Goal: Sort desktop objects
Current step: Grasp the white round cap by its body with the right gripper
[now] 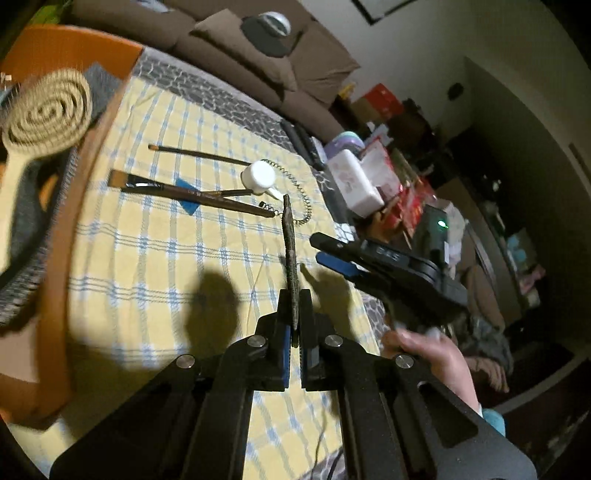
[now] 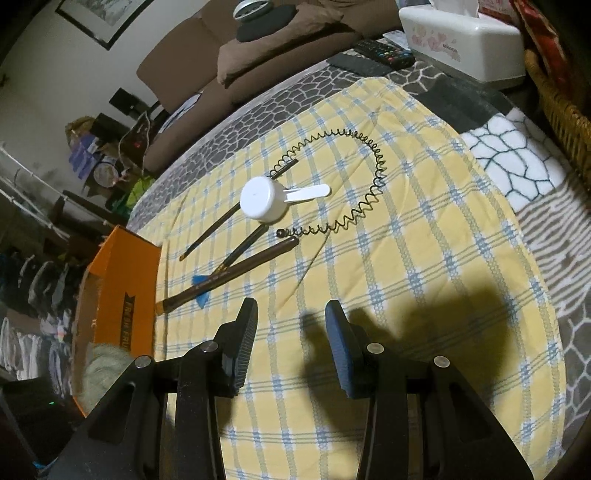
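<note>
In the orange box point(image 1: 55, 48) lay a coiled woven mat point(image 1: 46, 114); left gripper point(image 1: 294, 314) jaws clamped a thin dark stick point(image 1: 290, 251), right gripper point(image 2: 291, 332) jaws stood apart, empty.

Dim room, white walls. Brown sofa point(image 2: 229, 55) stands behind the table point(image 2: 535, 229), which carries a yellow checked cloth point(image 2: 424, 258). Framed picture point(image 2: 99, 18) hangs on wall. Cluttered shelves point(image 1: 498, 221) at the side.
</note>
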Demonstrator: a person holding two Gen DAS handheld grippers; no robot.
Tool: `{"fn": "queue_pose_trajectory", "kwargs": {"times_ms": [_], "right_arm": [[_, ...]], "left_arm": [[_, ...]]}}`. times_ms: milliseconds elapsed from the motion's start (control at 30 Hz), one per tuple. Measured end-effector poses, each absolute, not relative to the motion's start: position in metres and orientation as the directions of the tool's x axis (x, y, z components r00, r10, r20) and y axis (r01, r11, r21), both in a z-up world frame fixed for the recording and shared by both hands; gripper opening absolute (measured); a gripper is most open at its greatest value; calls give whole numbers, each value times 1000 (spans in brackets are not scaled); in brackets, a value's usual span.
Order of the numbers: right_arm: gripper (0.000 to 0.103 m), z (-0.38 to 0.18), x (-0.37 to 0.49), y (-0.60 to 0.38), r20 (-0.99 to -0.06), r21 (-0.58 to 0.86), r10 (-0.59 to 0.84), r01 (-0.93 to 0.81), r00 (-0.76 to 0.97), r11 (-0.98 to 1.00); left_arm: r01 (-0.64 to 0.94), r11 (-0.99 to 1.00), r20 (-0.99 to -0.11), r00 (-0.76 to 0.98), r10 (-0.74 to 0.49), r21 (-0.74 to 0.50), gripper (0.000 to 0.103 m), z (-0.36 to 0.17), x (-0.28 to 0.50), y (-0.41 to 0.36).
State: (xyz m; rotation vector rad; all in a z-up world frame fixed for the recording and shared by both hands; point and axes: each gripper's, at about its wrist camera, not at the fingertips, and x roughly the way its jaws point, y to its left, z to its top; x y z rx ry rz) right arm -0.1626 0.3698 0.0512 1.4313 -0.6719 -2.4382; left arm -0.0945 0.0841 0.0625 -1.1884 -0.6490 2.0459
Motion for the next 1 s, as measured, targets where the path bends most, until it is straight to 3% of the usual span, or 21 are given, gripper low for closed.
{"fn": "queue_pose_trajectory", "kwargs": {"times_ms": [167, 333, 533, 900, 967, 1000], "right_arm": [[40, 56, -166, 361, -780, 446, -377, -21, -499, -895], [58, 67, -194, 339, -800, 355, -317, 23, -509, -935], [66, 66, -254, 301, -849, 175, -183, 62, -496, -983], [66, 33, -296, 265, -894, 30, -67, 89, -443, -996], [47, 28, -298, 262, -901, 9, -49, 96, -431, -995], [46, 26, -298, 262, -905, 3, -45, 100, -422, -995]], "left_arm": [[-321, -662, -555, -368, 746, -677, 3, 80, -88, 59], [-328, -673, -556, -387, 736, -663, 3, 96, -91, 36], [-301, -670, -544, -407, 734, -678, 3, 100, -105, 18], [-268, -669, -527, -444, 725, -693, 3, 102, -115, -10], [-256, -666, -523, -449, 724, -701, 3, 101, -117, -16], [-253, -666, -522, -453, 723, -702, 3, 101, -117, -19]]}}
